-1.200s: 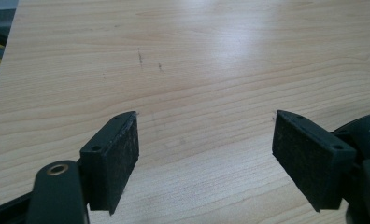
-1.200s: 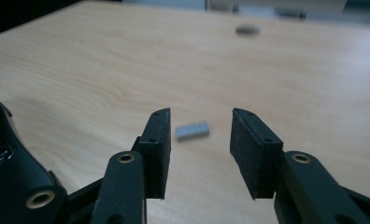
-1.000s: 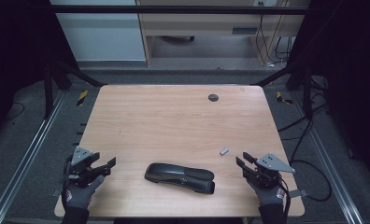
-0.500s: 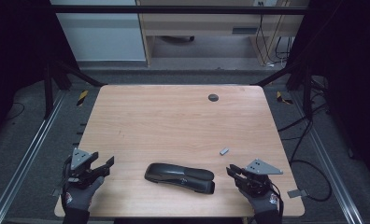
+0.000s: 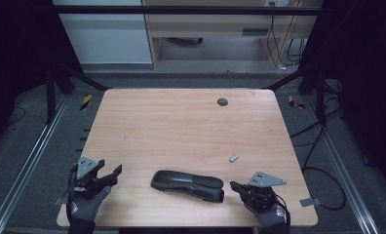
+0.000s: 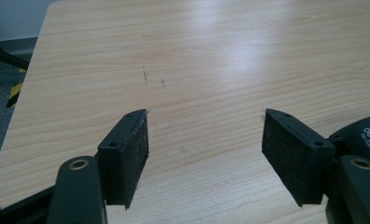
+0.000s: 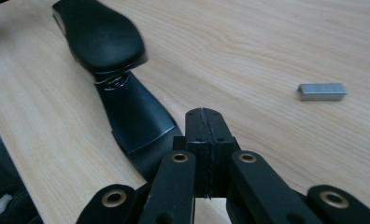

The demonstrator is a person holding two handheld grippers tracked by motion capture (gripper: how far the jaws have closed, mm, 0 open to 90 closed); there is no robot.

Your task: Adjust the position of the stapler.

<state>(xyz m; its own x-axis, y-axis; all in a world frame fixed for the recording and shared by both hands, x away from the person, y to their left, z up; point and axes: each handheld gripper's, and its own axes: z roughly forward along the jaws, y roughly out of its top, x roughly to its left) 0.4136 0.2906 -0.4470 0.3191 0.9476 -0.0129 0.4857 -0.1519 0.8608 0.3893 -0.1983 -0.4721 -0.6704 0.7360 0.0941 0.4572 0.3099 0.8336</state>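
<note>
A black stapler (image 5: 187, 185) lies flat near the table's front edge; in the right gripper view the stapler (image 7: 113, 60) stretches away to the upper left. My right gripper (image 5: 235, 185) sits just right of its near end, jaws shut with nothing between them (image 7: 204, 116). A small grey staple strip (image 5: 234, 158) lies beyond it, also in the right gripper view (image 7: 322, 91). My left gripper (image 5: 109, 167) rests at the front left corner, open over bare wood (image 6: 206, 149), its jaws having just been opening. The stapler's end (image 6: 363, 137) shows at the right edge there.
The wooden table (image 5: 181, 126) has a dark round grommet (image 5: 222, 102) near its far edge. Metal rails (image 5: 25, 161) and cables (image 5: 322, 146) run along the floor on both sides. A cabinet stands behind the table.
My right gripper has shifted left toward the stapler's end and its jaws have gone from wide open to shut. The left hand has stayed put.
</note>
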